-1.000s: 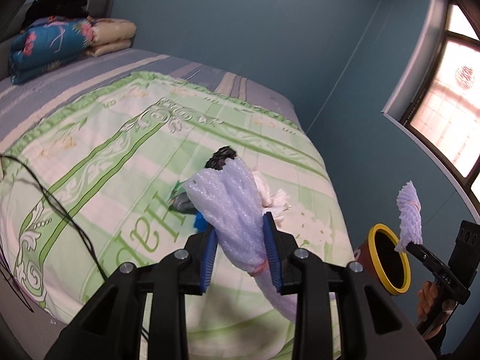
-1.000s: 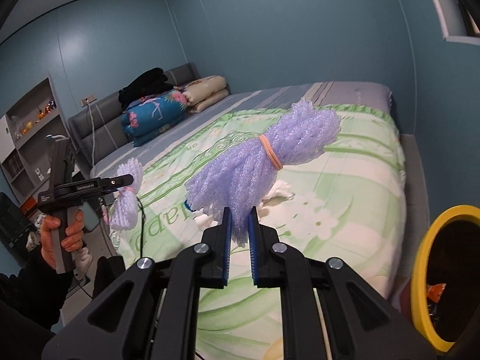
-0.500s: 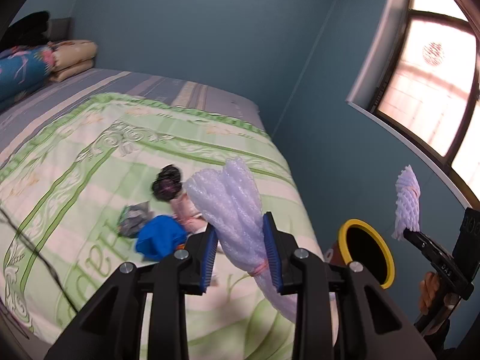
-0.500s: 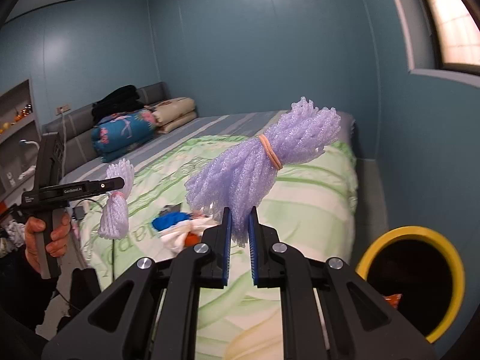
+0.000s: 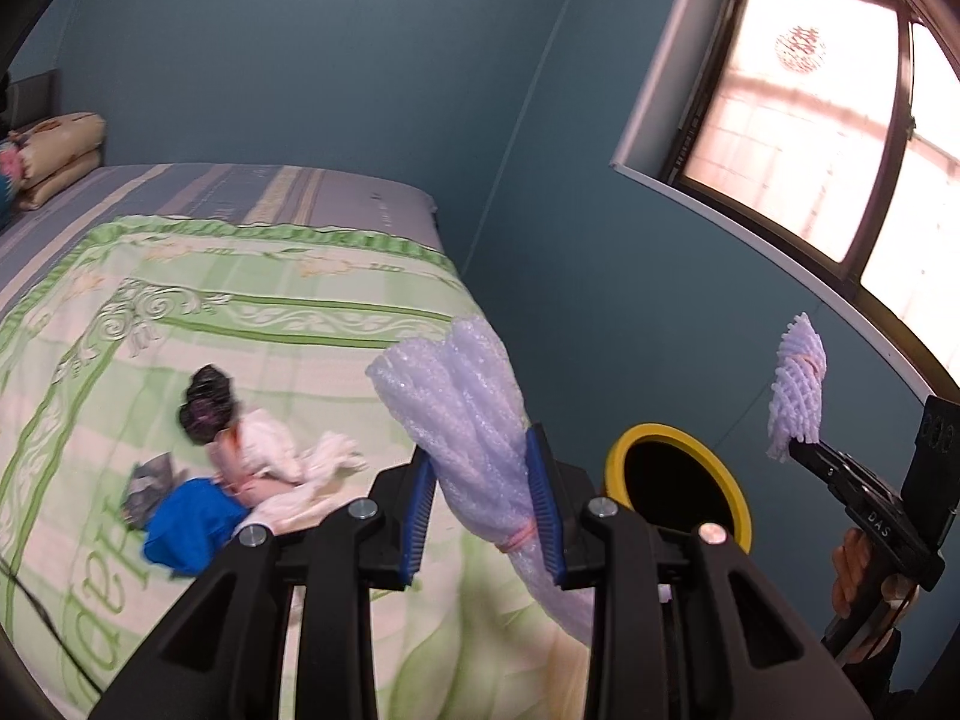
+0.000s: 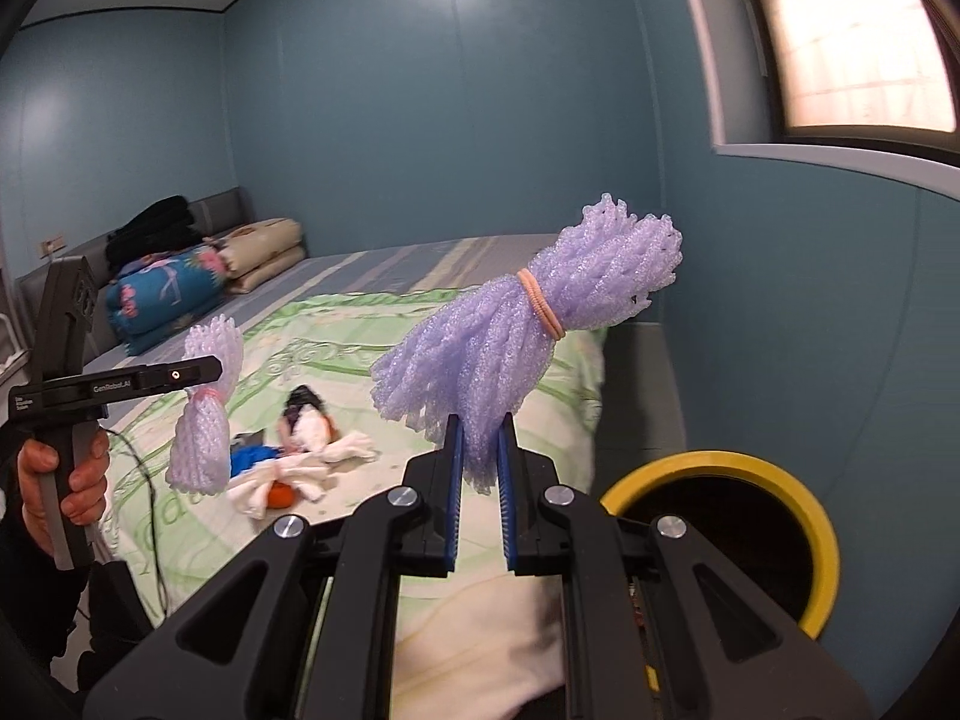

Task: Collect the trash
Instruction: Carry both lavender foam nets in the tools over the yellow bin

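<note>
My left gripper [image 5: 483,474] is shut on a purple foam-net bundle [image 5: 462,396] tied with a pink band, held above the bed's foot. My right gripper [image 6: 480,450] is shut on a second purple foam-net bundle [image 6: 528,336] with an orange band. A yellow-rimmed trash bin [image 6: 804,510] stands by the wall, just right of and below the right gripper; it also shows in the left wrist view [image 5: 732,474]. More trash lies in a pile on the bed [image 5: 240,468]: black, white, blue and orange pieces [image 6: 300,450].
A green patterned bedspread [image 5: 270,312] covers the bed. Folded quilts and pillows [image 6: 198,288] sit at the headboard. A black cable [image 6: 150,492] trails over the bed's near edge. A window [image 5: 840,120] is in the blue wall above the bin.
Both grippers have swung right toward the bin while holding their bundles. The bin looks larger and closer in both views, and the trash pile has shifted left.
</note>
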Demonstrator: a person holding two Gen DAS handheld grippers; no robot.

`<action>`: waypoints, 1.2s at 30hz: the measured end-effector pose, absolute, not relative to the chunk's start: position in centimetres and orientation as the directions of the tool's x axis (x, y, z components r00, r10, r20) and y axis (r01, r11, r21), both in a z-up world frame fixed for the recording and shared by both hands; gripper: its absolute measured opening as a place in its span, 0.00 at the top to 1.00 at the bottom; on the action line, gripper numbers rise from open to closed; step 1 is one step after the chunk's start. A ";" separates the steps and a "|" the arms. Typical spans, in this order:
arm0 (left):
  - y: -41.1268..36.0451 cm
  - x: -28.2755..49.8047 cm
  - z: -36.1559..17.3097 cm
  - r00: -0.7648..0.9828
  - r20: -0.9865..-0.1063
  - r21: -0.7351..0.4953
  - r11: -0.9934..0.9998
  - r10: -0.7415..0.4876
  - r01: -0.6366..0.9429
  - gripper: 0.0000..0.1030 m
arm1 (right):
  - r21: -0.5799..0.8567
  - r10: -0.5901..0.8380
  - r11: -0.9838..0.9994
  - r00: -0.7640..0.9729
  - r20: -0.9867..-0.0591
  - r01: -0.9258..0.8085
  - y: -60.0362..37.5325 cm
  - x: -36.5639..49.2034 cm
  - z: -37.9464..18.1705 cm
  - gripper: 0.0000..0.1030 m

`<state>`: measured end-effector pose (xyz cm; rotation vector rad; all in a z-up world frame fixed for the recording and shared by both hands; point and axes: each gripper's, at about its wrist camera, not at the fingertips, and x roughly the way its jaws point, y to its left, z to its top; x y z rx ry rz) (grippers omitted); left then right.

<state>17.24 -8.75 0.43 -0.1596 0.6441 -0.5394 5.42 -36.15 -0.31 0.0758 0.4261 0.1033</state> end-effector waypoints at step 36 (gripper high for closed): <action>-35.5 22.7 -6.1 0.405 -0.626 -0.280 0.676 -0.667 0.681 0.72 | 0.074 -0.192 0.958 0.815 -0.547 0.276 -47.2 8.5 -6.8 0.90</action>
